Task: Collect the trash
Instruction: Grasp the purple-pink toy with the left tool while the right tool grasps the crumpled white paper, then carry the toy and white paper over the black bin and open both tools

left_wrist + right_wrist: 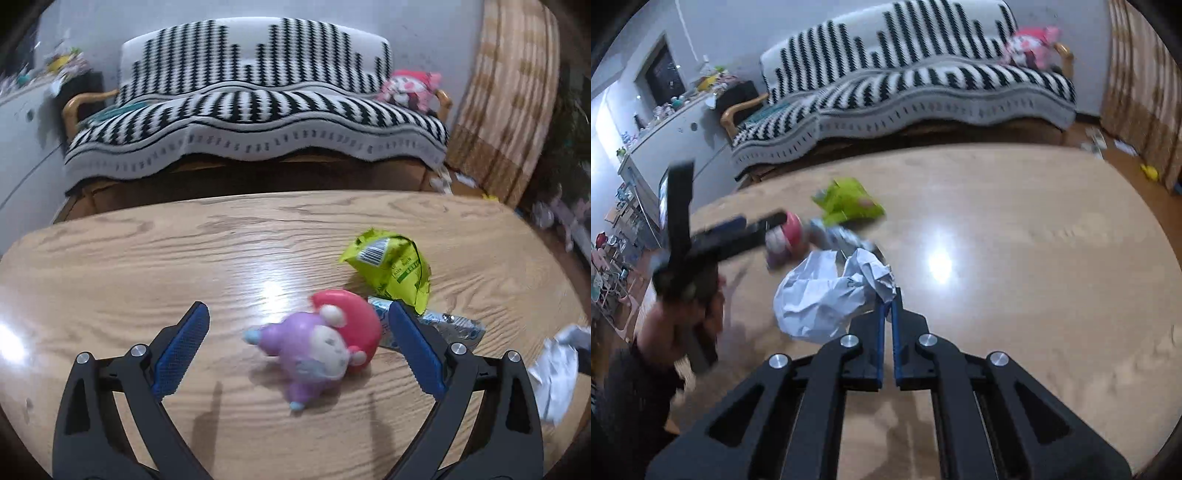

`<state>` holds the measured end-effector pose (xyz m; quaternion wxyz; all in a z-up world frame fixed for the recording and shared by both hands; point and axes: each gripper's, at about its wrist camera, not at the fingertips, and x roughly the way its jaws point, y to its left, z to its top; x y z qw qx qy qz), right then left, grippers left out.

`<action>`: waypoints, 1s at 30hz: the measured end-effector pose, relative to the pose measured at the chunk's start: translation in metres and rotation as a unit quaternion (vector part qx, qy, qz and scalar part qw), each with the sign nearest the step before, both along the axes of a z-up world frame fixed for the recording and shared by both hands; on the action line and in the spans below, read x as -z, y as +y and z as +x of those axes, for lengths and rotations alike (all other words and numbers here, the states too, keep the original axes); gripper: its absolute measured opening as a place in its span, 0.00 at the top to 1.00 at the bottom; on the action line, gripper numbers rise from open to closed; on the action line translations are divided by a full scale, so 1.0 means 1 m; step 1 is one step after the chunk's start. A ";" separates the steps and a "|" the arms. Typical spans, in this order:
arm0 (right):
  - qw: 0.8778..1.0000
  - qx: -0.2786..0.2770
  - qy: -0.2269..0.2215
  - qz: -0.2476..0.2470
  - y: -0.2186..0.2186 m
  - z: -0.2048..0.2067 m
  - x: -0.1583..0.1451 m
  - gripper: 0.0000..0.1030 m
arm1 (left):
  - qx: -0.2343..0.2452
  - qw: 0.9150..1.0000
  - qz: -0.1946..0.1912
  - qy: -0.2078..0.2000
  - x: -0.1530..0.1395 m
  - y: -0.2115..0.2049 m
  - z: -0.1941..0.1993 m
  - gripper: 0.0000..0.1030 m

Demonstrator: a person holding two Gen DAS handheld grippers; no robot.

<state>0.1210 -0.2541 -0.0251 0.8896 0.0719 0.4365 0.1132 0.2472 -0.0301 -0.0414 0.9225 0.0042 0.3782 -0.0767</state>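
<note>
Two grippers in view. My left gripper is spread wide, textured blue pads flanking a glossy, rounded pink-and-purple toy figure on the wood-grain table. My right gripper is pinched on the crumpled white paper. Just beyond the toy lie a creased lime-green wrapper and a silvery foil wrapper.

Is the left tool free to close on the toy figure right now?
Probably yes: the left tool is open with the toy figure lying between its fingers on the table. A silver-blue wrapper sits by the right finger.
</note>
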 end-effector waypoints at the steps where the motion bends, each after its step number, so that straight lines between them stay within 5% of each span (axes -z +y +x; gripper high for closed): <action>1: 1.000 0.004 0.004 -0.002 -0.005 -0.007 0.003 0.96 | 0.009 1.000 0.002 0.006 0.004 -0.002 0.004 0.08; 5: 0.999 0.020 0.024 -0.009 -0.031 -0.032 0.017 0.96 | 0.013 0.999 0.011 0.039 0.024 -0.005 0.020 0.08; 7: 0.999 0.023 0.034 -0.014 -0.038 -0.040 0.024 0.96 | 0.005 0.998 -0.011 0.057 0.029 0.004 0.024 0.23; 12: 0.998 0.054 0.038 -0.022 -0.069 -0.075 0.027 0.96 | -0.015 0.998 -0.032 0.051 0.022 0.016 0.017 0.38; 17: 0.993 0.109 0.031 -0.020 -0.117 -0.121 0.018 0.96 | -0.005 1.000 0.012 0.028 -0.013 -0.002 -0.014 0.42; 21: 0.985 0.168 0.016 -0.017 -0.168 -0.174 0.006 0.96 | 0.056 0.998 0.000 -0.014 -0.064 -0.052 -0.063 0.43; 25: 0.970 0.241 0.013 -0.016 -0.232 -0.237 0.008 0.96 | 0.183 0.982 -0.005 -0.041 -0.088 -0.158 -0.137 0.44; 30: 0.945 0.326 0.033 -0.023 -0.303 -0.316 0.027 0.96 | 0.354 0.935 -0.033 -0.001 -0.074 -0.292 -0.228 0.45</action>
